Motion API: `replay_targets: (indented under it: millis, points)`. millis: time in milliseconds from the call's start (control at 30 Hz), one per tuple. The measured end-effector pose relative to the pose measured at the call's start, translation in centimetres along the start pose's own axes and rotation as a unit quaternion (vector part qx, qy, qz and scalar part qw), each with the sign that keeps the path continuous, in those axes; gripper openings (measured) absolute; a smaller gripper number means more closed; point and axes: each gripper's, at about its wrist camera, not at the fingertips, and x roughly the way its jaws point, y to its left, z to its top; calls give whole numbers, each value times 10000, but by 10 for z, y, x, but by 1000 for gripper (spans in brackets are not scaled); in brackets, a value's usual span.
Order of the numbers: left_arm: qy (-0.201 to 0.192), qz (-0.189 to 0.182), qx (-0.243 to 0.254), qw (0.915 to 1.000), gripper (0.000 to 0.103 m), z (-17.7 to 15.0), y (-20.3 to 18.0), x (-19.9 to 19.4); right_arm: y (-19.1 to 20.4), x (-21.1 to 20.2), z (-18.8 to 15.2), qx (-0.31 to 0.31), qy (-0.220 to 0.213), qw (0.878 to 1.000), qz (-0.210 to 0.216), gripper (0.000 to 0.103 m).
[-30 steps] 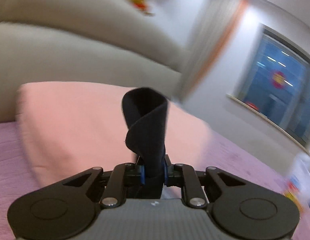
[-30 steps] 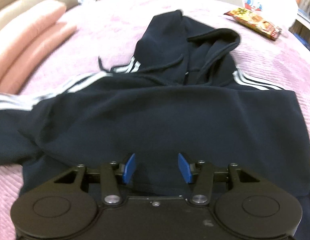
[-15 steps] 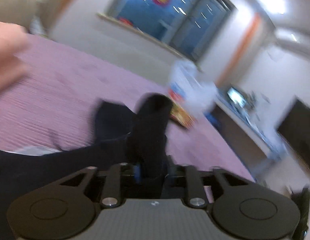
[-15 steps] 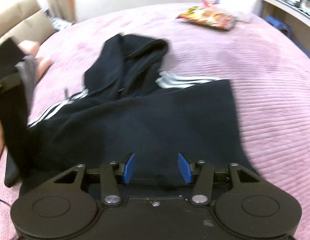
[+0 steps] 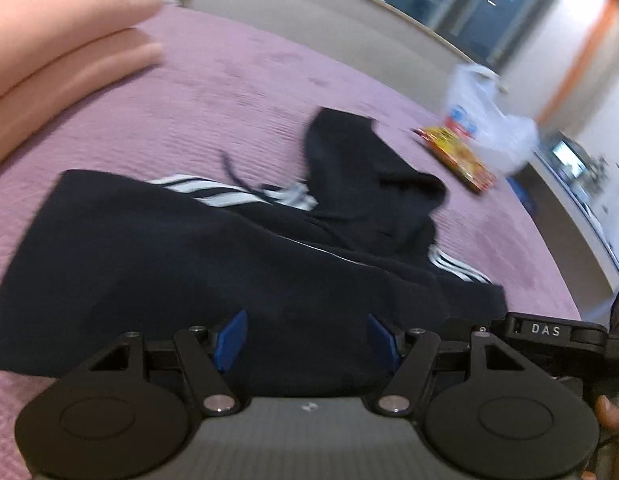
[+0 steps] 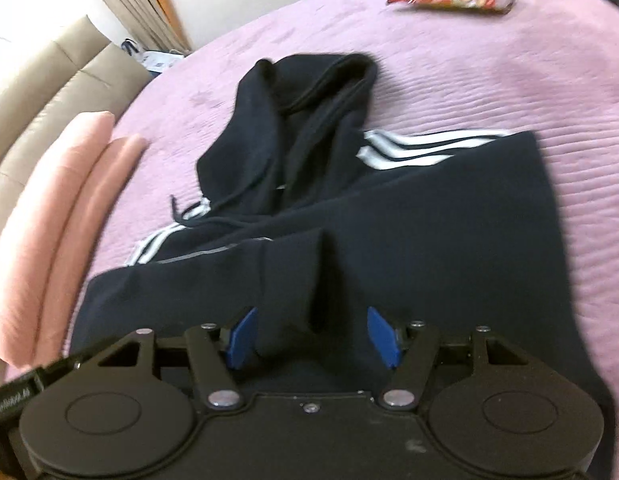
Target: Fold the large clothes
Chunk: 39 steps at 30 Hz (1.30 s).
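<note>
The hoodie (image 6: 389,216) lies flat on the bed (image 6: 509,80), dark with white stripes along its sleeves, its hood (image 6: 309,80) bunched at the far end. One sleeve (image 6: 293,276) is folded across the body, its cuff end lying near the right gripper (image 6: 311,336). That gripper hovers low over the near edge of the hoodie with its blue fingers (image 6: 379,334) spread wide and nothing between them held. The left gripper (image 5: 305,338) is just beside it, also over the near hem, its fingers (image 5: 229,336) equally wide apart and empty. A pink pillow (image 5: 49,48) lies at the bed's left side. Beyond the hood sit a snack packet (image 5: 457,156) and a plastic bag (image 5: 485,120).
</note>
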Motion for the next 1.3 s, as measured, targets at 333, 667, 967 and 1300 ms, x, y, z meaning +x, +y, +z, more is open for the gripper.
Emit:
replay_targets:
  millis: [333, 667, 967, 1300]
  points:
    - [-160, 364, -12, 9992, 67, 15, 11, -13, 31, 26, -3, -621, 75, 9980, 89, 8]
    - [-215, 792, 341, 9960, 68, 33, -2, 7, -8, -82, 14, -348, -900, 9872, -1270, 7]
    - [104, 859, 580, 9946, 62, 33, -4, 32, -62, -62, 5, -10, -537, 9794, -1948, 44]
    - [380, 972, 597, 9927, 52, 55, -4, 78, -13, -7, 19, -953, -410, 9752, -1955, 3]
